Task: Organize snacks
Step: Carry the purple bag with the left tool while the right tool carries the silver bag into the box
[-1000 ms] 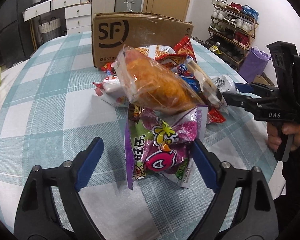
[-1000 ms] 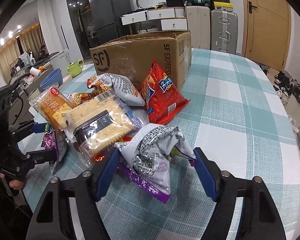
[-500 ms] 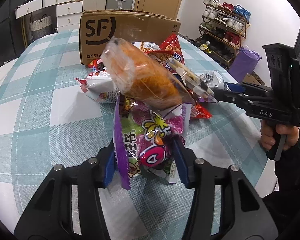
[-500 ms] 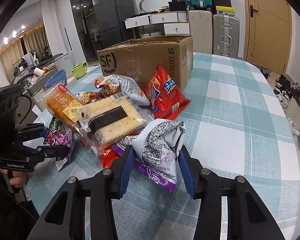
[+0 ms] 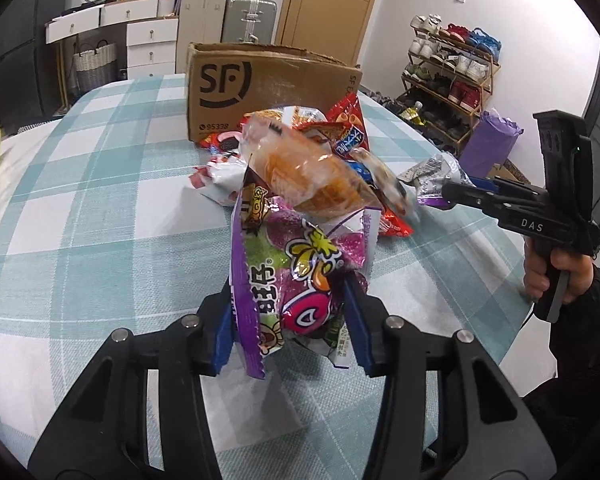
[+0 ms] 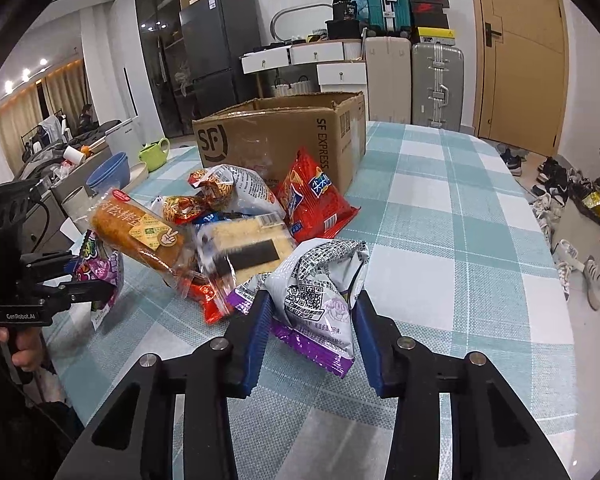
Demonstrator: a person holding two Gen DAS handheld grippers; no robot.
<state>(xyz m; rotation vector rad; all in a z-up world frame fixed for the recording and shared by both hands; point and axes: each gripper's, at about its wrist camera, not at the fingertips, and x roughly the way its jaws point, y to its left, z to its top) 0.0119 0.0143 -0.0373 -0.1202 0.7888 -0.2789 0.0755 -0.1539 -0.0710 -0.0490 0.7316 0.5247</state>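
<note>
L hand-held gripper (image 5: 288, 316) clamps purple candy bag (image 5: 300, 276); R hand-held gripper (image 6: 310, 334) clamps grey-purple snack pack (image 6: 320, 284). SF carton (image 6: 276, 140) ahead of both.

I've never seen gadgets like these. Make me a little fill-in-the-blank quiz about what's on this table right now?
1. The left gripper is shut on a mostly ___ candy bag.
2. The cardboard box carries the printed letters ___.
3. The right gripper is shut on a ___ and purple packet.
4. The tablecloth has a ___ pattern.

Missing words: purple; SF; silver; checked
</note>
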